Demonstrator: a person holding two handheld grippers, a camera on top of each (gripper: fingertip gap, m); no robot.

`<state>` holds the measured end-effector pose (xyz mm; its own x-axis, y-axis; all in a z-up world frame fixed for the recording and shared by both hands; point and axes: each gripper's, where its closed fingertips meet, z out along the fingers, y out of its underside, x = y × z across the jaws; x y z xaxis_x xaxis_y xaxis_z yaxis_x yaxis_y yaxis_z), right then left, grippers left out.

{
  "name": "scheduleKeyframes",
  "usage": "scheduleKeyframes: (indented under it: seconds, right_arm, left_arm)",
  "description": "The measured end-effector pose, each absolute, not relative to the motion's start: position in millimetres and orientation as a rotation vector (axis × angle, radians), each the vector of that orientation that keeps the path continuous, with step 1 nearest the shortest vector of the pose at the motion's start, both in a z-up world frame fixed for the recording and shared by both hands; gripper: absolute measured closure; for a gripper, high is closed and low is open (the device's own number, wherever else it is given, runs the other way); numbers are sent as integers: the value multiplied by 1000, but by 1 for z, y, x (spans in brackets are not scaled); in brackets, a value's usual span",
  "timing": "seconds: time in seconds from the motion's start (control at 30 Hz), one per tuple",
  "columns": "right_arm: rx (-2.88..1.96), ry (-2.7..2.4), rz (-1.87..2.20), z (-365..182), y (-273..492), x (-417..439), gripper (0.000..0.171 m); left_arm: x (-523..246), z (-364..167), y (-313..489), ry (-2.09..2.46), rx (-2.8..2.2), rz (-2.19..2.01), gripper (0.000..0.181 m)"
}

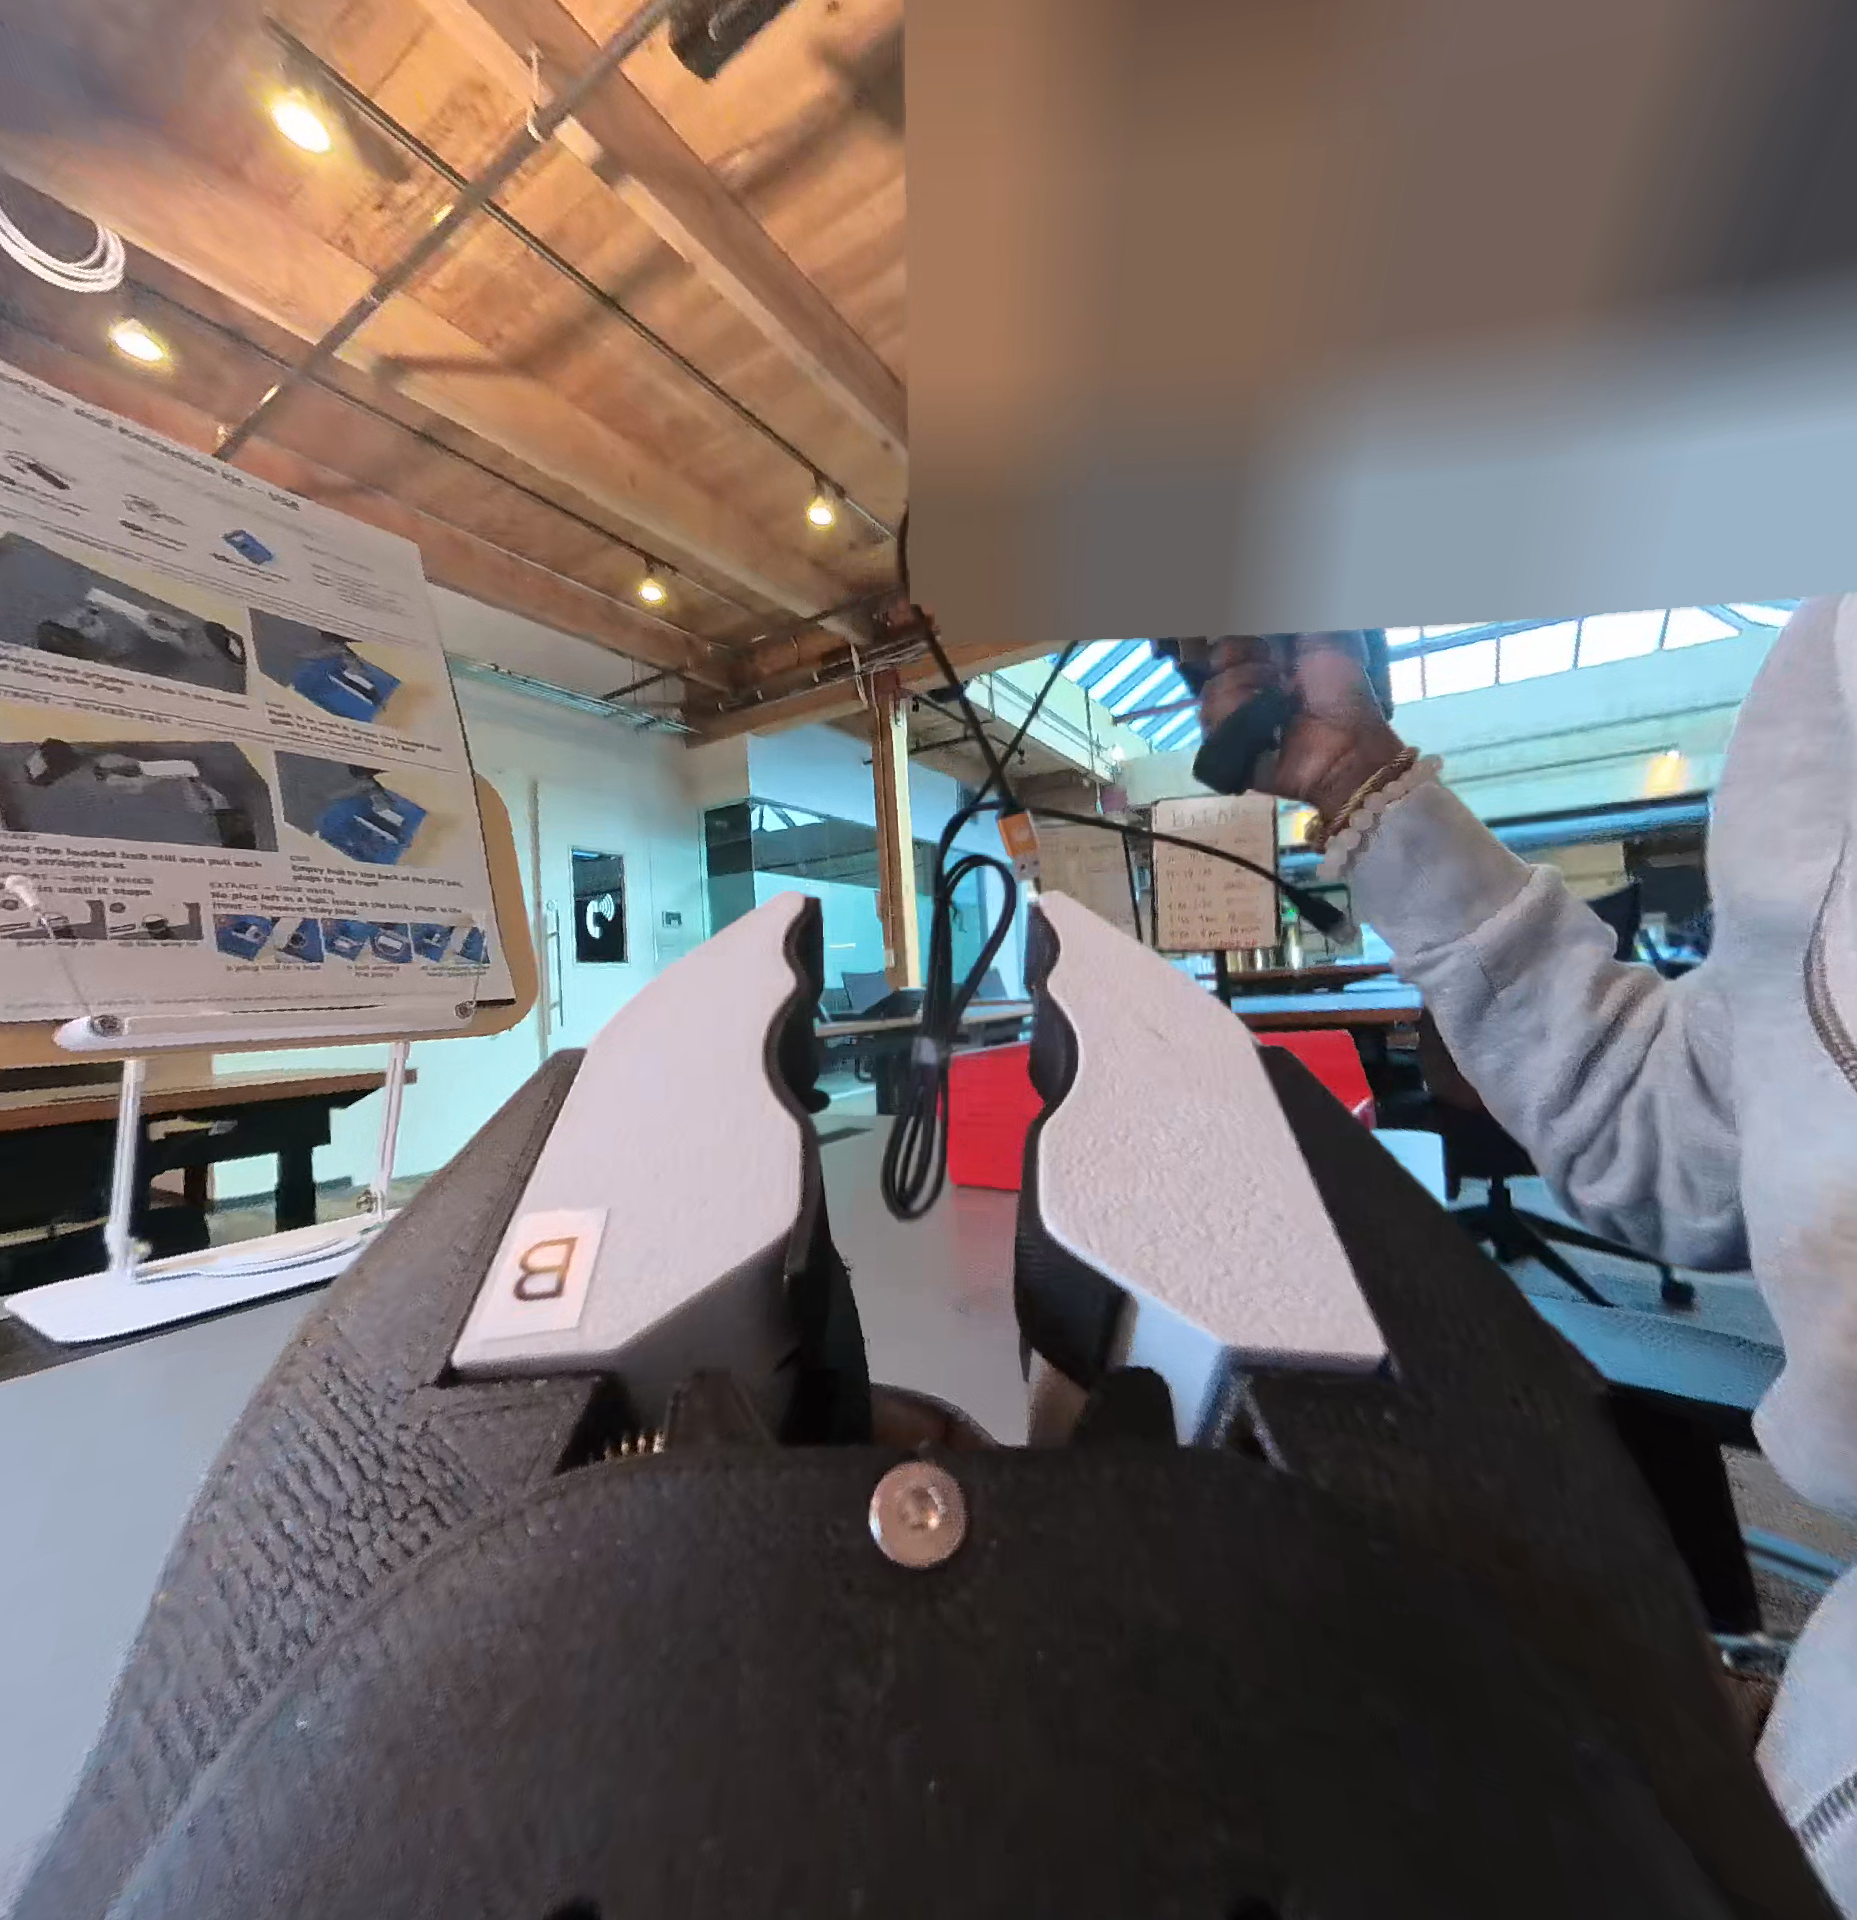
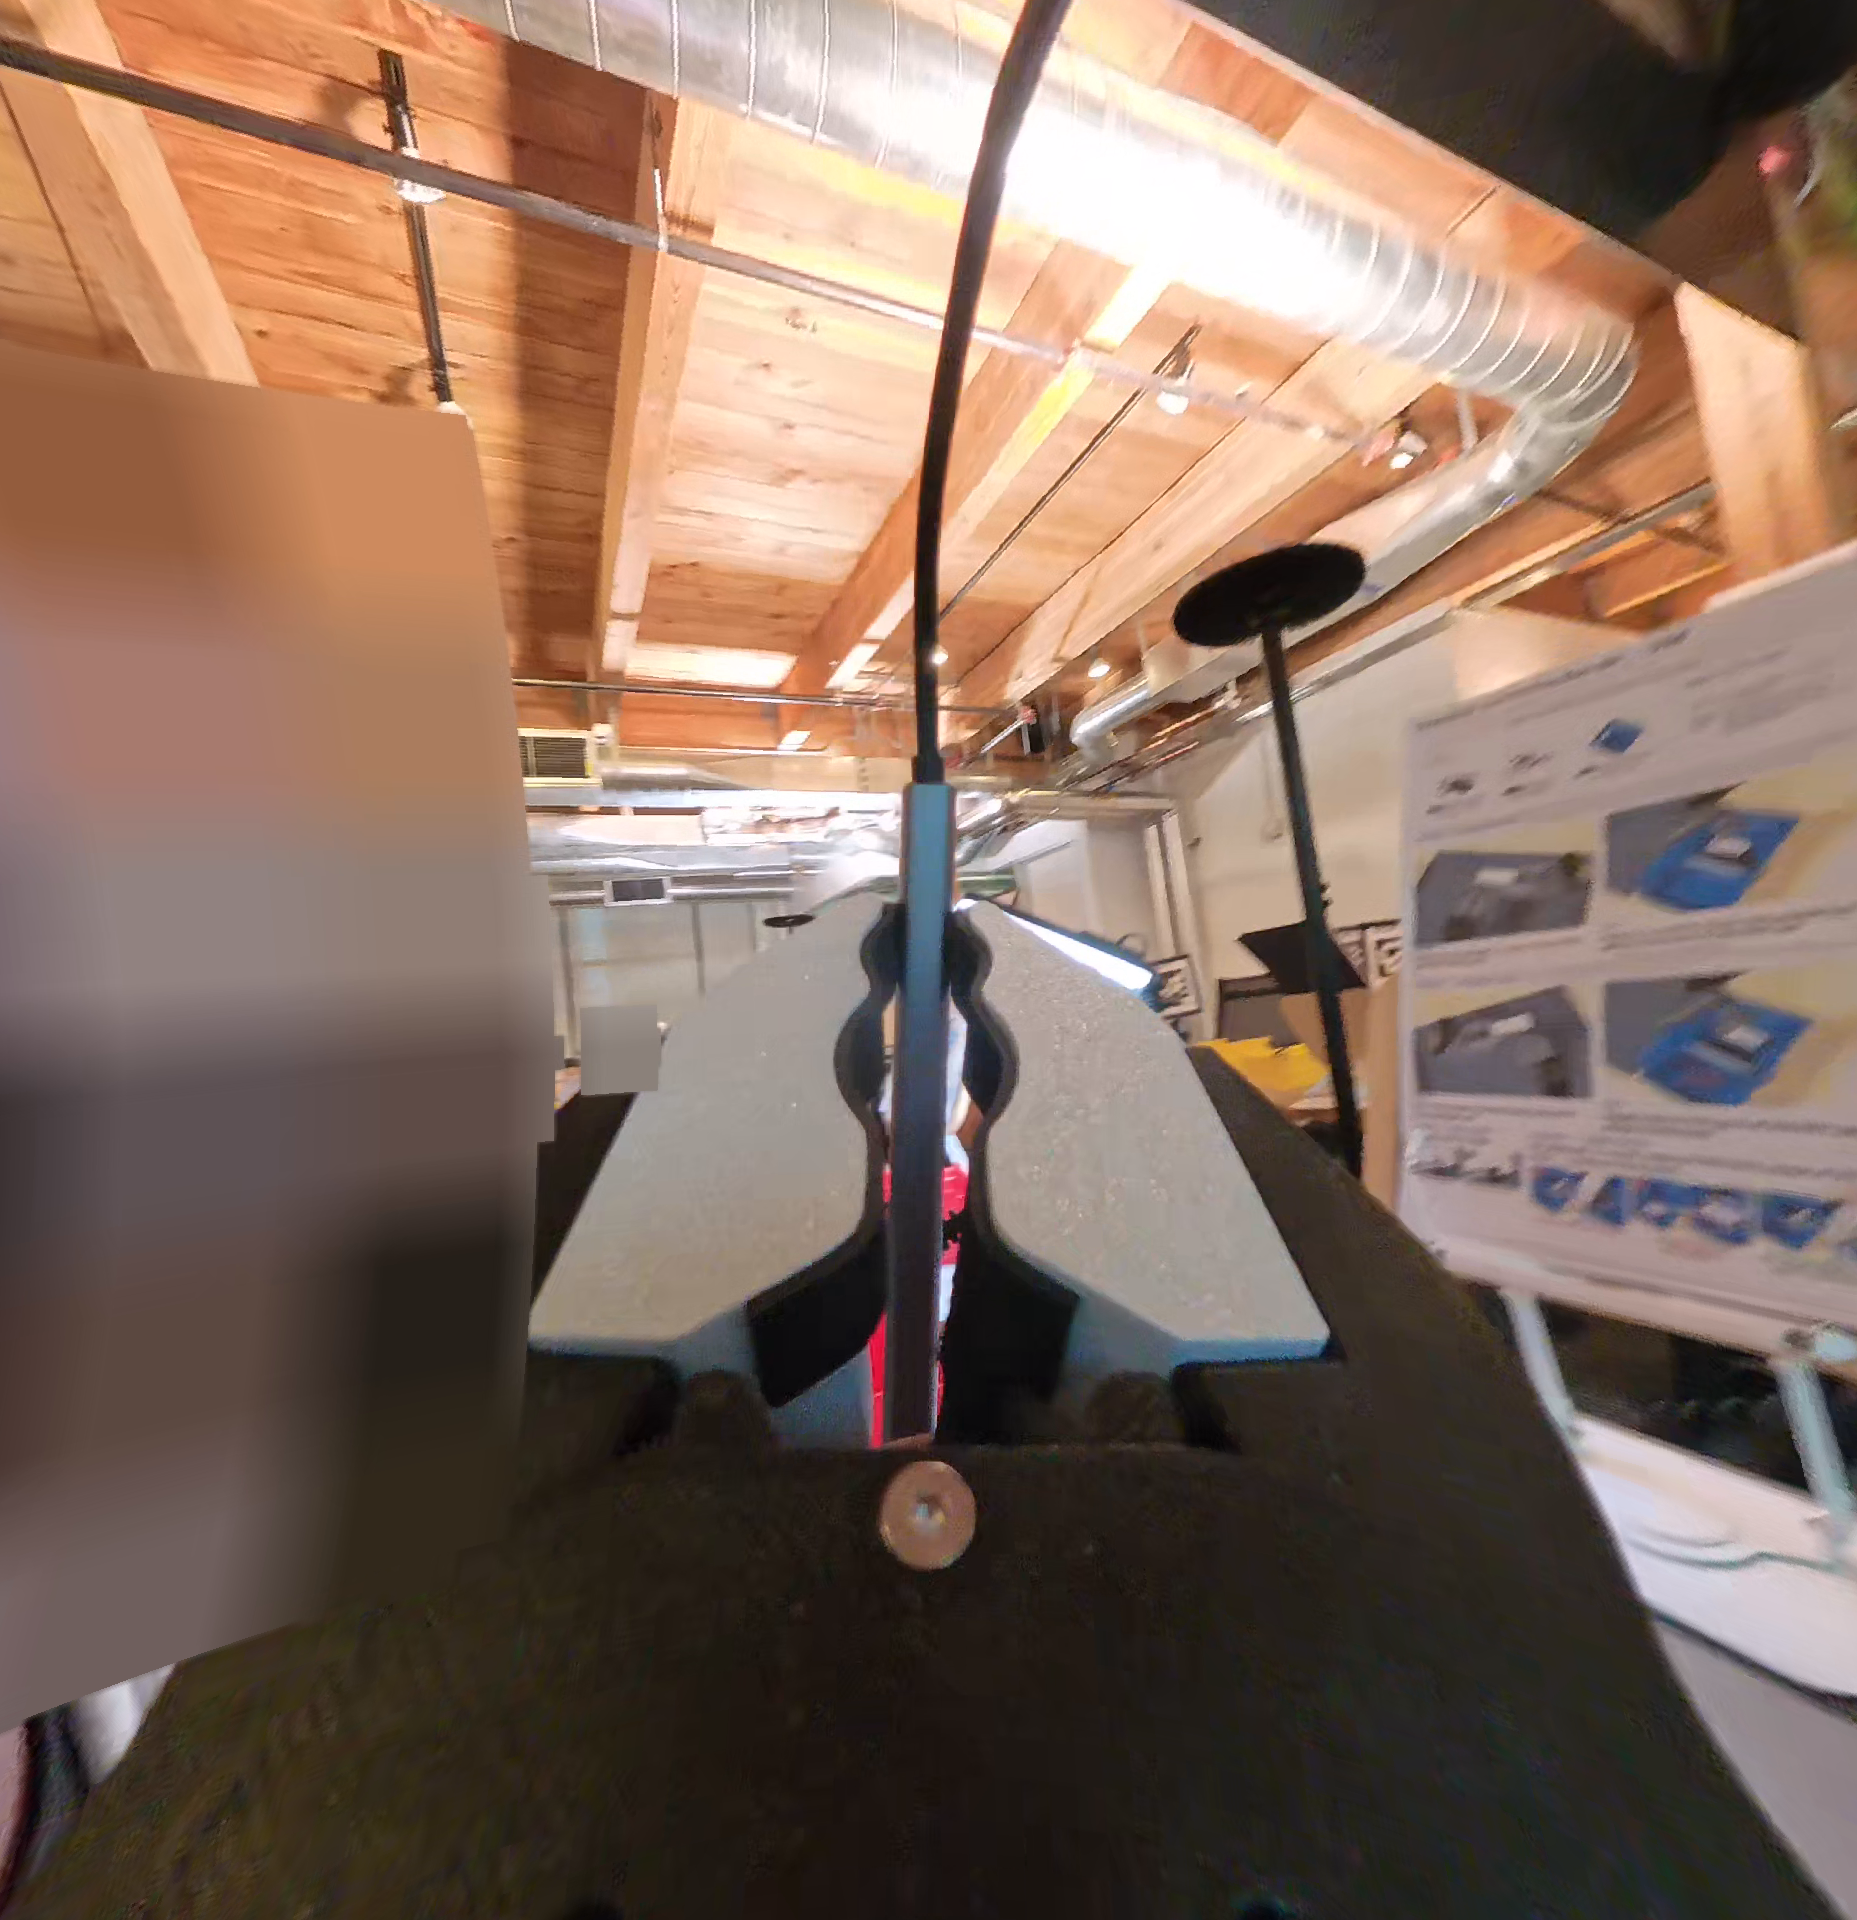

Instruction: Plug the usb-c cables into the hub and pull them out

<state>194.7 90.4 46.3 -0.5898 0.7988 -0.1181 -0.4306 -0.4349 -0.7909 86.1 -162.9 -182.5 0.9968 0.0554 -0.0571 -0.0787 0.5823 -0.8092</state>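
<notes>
In the right wrist view my right gripper (image 2: 924,930) is shut on a slim grey hub (image 2: 919,1039), seen edge-on and held upright between the fingers. The hub's black cable (image 2: 955,416) runs up out of frame. In the left wrist view my left gripper (image 1: 924,914) is open and empty, tilted upward above the table. Beyond its fingers a looped black usb-c cable (image 1: 929,1049) with an orange tag (image 1: 1019,834) hangs in the air. A loose plug (image 1: 1324,914) sticks out to the right. The cables hang from near a raised hand (image 1: 1319,748) holding a black grip.
An instruction sheet on a white stand (image 1: 207,727) is at the left, and it also shows in the right wrist view (image 2: 1651,987). A red box (image 1: 991,1122) sits on the grey table (image 1: 124,1507). A grey sleeve (image 1: 1589,1039) fills the right. A black pole (image 2: 1308,883) stands behind. Across from one pair of fingers to the other is roughly 35 cm.
</notes>
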Motion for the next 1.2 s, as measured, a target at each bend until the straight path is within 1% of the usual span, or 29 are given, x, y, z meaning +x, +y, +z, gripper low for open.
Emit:
scheduleKeyframes:
  seconds: [0.23,0.33,0.43,0.53,0.67,0.83,0.97,1.1,1.17,1.2]
  right_arm:
    - [-612,-829,1729,100,147,224,162]
    - [-632,-789,1555,113,178,238,162]
    - [-705,-836,1501,107,197,245,162]
    - [-775,-855,1409,88,218,249,162]
    - [-956,-933,1358,36,251,239,162]
    - [-1180,-1144,1431,-46,290,216,162]
    - [-1486,-1213,1304,-124,332,201,161]
    - [-1839,-1381,1181,-217,319,203,161]
    - [-2043,-1410,1049,-262,315,211,157]
    - [-2098,-1401,994,-276,315,214,166]
  left_arm:
    - [83,-190,-150,8,-1041,79,144]
    - [87,-194,-143,30,-1084,113,143]
    - [88,-196,-139,43,-1108,135,144]
    - [88,-197,-137,43,-1123,137,144]
    - [88,-197,-136,38,-1129,136,145]
    - [89,-199,-133,52,-1150,152,145]
    - [88,-199,-134,46,-1150,149,145]
    - [87,-200,-133,38,-1157,140,145]
    - [87,-201,-131,39,-1167,139,145]
    - [86,-201,-131,38,-1171,138,145]
